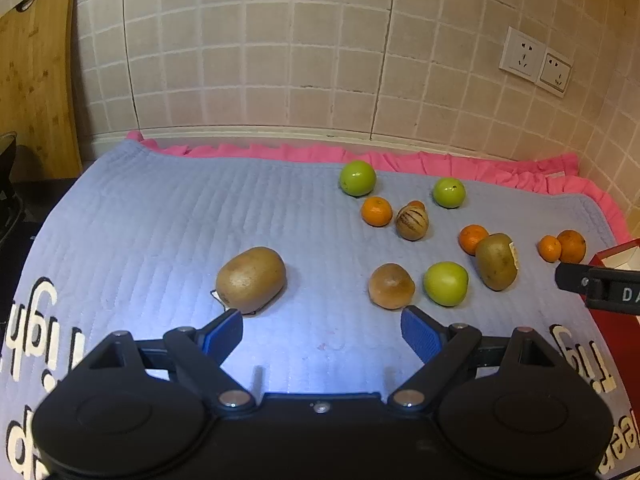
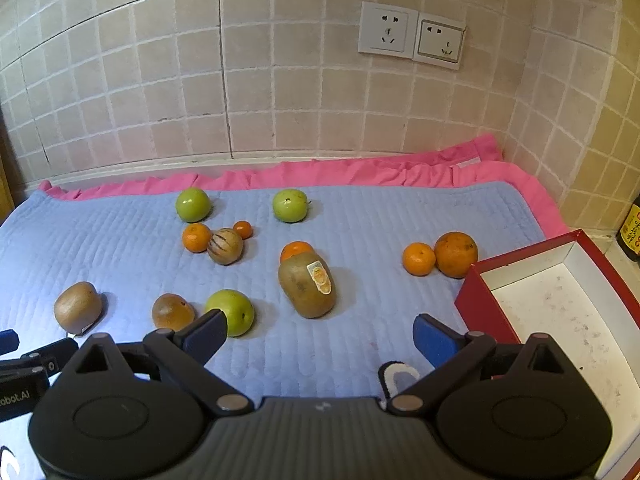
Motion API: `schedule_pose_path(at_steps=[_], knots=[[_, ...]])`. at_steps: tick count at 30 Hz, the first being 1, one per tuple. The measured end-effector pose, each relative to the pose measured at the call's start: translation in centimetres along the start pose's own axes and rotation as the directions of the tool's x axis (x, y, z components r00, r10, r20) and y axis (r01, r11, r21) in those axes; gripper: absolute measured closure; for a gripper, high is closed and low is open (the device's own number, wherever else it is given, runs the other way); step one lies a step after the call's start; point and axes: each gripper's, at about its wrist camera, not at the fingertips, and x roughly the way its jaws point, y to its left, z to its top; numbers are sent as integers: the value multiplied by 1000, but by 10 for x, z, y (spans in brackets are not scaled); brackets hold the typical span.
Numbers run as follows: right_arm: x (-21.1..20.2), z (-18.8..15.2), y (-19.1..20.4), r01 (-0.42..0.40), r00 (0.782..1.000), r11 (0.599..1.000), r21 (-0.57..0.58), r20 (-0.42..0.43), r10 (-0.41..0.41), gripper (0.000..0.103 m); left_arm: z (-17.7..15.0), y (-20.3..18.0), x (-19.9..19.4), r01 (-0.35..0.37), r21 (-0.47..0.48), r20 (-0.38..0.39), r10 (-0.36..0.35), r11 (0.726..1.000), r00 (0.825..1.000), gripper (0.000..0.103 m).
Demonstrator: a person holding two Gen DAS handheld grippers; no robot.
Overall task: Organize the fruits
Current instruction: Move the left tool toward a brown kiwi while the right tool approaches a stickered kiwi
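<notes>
Fruits lie scattered on a blue quilted mat [image 1: 160, 220]. In the left wrist view a brown kiwi [image 1: 251, 277] lies just ahead of my open, empty left gripper [image 1: 322, 330], with a brown round fruit [image 1: 391, 286] and a green apple [image 1: 445, 283] to the right. More green apples [image 1: 357, 178], oranges [image 1: 376, 211] and a striped fruit [image 1: 412, 222] lie farther back. In the right wrist view my right gripper [image 2: 320, 332] is open and empty, just short of a stickered kiwi [image 2: 307, 285] and a green apple [image 2: 233, 312]. An open red box [image 2: 476, 300] with a white inside stands at the right.
A tiled wall with two sockets [image 2: 412, 36] backs the counter. A wooden cutting board [image 1: 38, 80] leans at the far left. A dark bottle [image 2: 631, 232] stands behind the box. Pink cloth [image 2: 360, 172] edges the mat at the back.
</notes>
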Motion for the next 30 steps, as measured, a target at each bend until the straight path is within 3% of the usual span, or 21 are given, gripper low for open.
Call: schedule_pose_path(at_steps=[13, 30], knots=[[0, -1, 3, -12, 1000, 1000, -5, -3, 12, 2, -2, -8, -9, 2, 52, 29, -4, 999, 1000, 1], [6, -5, 4, -18, 1000, 1000, 3, -20, 18, 2, -4, -7, -2, -15, 52, 15, 14, 999, 1000, 1]])
